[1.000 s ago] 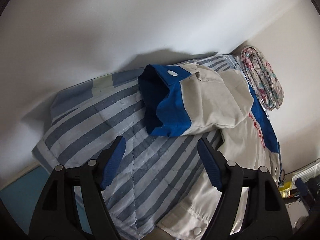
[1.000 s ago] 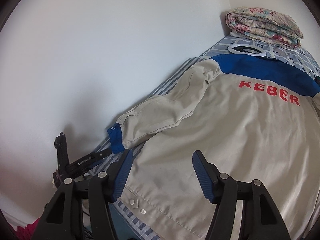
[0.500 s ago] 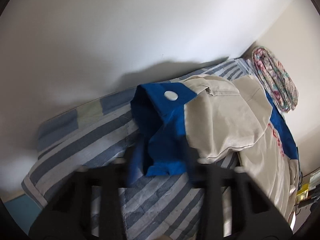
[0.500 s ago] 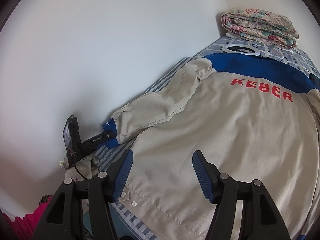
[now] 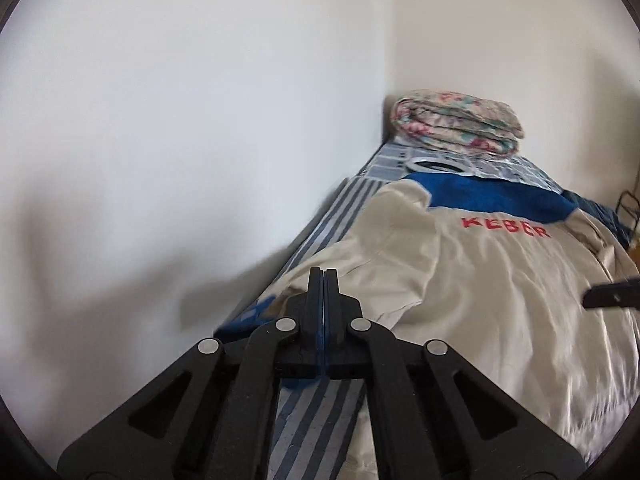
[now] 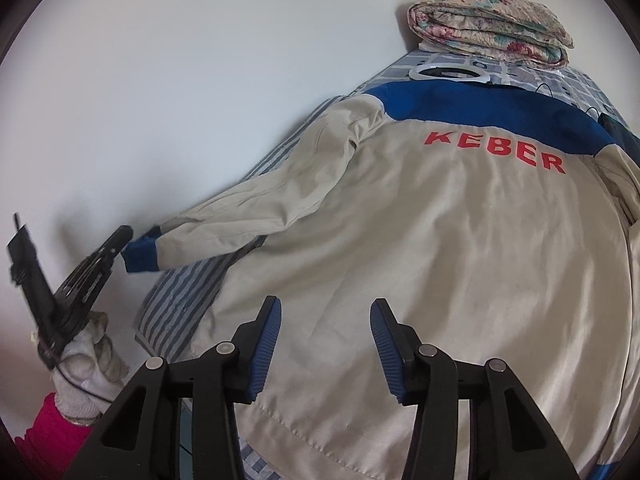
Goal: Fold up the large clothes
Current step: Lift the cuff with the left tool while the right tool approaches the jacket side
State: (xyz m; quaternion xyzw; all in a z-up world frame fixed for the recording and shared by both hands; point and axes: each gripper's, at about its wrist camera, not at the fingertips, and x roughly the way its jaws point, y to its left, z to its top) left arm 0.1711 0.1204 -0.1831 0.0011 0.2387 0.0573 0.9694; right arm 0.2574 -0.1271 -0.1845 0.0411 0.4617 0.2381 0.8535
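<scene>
Here the beige cotton work jacket with a blue yoke and red "KEBER" lettering point(image 6: 460, 240) lies back-up along the striped blue-and-white bed point(image 6: 180, 300), its collar toward the far corner where a rolled floral quilt point(image 6: 492, 32) sits beside a white plastic ring point(image 6: 448, 74). The left tongs point(image 5: 323, 280) are clenched fully together, and the right view suggests they pinch the blue cuff point(image 6: 140, 254) of the sleeve stretched toward the wall-side edge, though contact is hard to confirm. The right tongs point(image 6: 325, 344) hover over the lower back panel near the hem, jaws closing with cloth beneath them but nothing pinched. I judge the fabric soft, light and limp, woven with a slight sheen, so it should drape and slide; doubled seams, cuffs and the stitched hem offer the firmest hold.
</scene>
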